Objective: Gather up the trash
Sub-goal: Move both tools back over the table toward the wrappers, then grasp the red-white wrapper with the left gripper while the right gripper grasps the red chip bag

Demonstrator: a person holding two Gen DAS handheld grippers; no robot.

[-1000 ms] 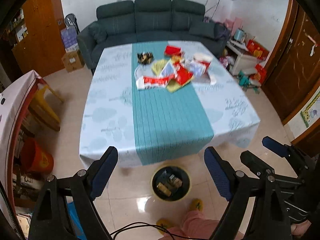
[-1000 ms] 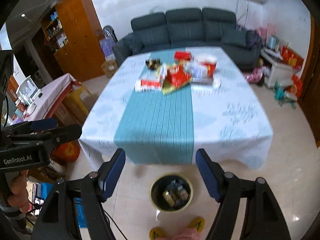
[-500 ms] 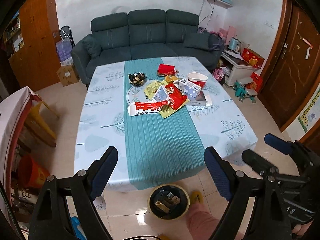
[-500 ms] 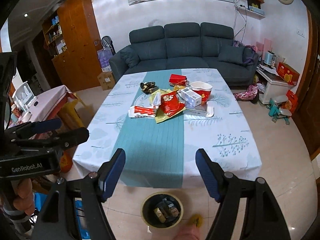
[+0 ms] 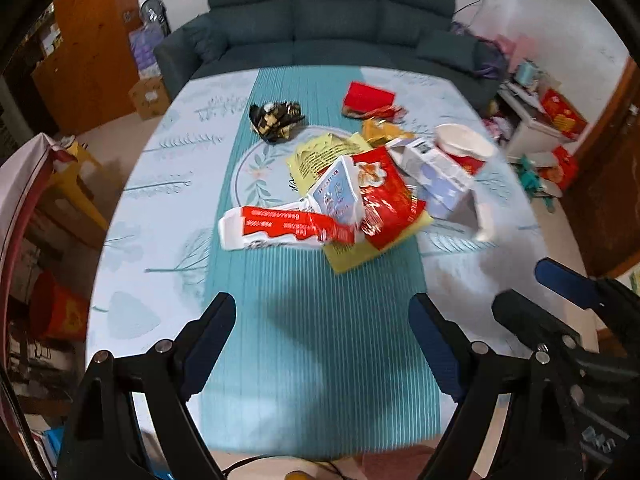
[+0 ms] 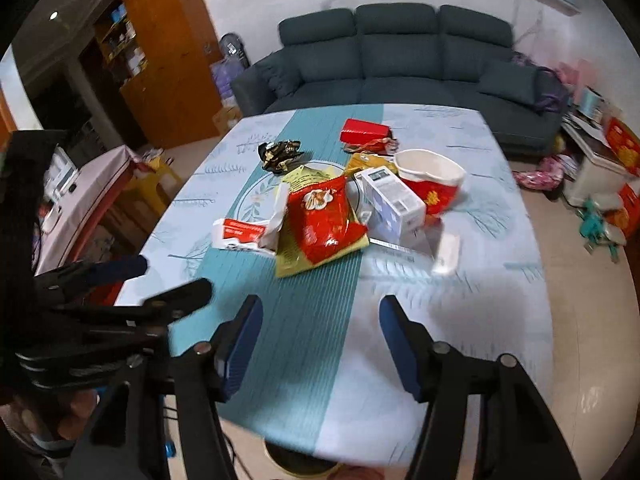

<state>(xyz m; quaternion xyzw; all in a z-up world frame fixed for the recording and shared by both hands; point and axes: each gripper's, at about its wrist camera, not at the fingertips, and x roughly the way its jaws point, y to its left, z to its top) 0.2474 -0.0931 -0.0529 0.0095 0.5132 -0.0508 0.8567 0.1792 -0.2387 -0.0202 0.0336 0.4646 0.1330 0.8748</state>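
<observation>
A pile of trash lies mid-table on the teal runner [image 5: 320, 392]: a long red-and-white wrapper [image 5: 280, 228], a red snack bag [image 5: 384, 196], a white box [image 5: 436, 172], a red-and-white bowl [image 5: 468, 148], a black-and-gold wrapper [image 5: 276, 118] and a red packet [image 5: 368, 98]. The right wrist view shows the same snack bag [image 6: 324, 220], box [image 6: 390, 200] and bowl [image 6: 432, 176]. My left gripper [image 5: 324, 344] hangs open over the runner, short of the pile. Just to its right, my right gripper [image 6: 320, 344] is closing, with nothing between its fingers.
A dark sofa [image 5: 332, 12] stands behind the table, a wooden cabinet [image 6: 168, 64] at the left. A yellow stool [image 5: 76, 184] and a red bucket [image 5: 60, 312] sit on the floor at left. The bin's rim [image 6: 296, 468] peeks out below the table's near edge.
Both grippers have moved forward and down over the table toward the pile. The floor bin has nearly left view. The right gripper's fingers stand closer together.
</observation>
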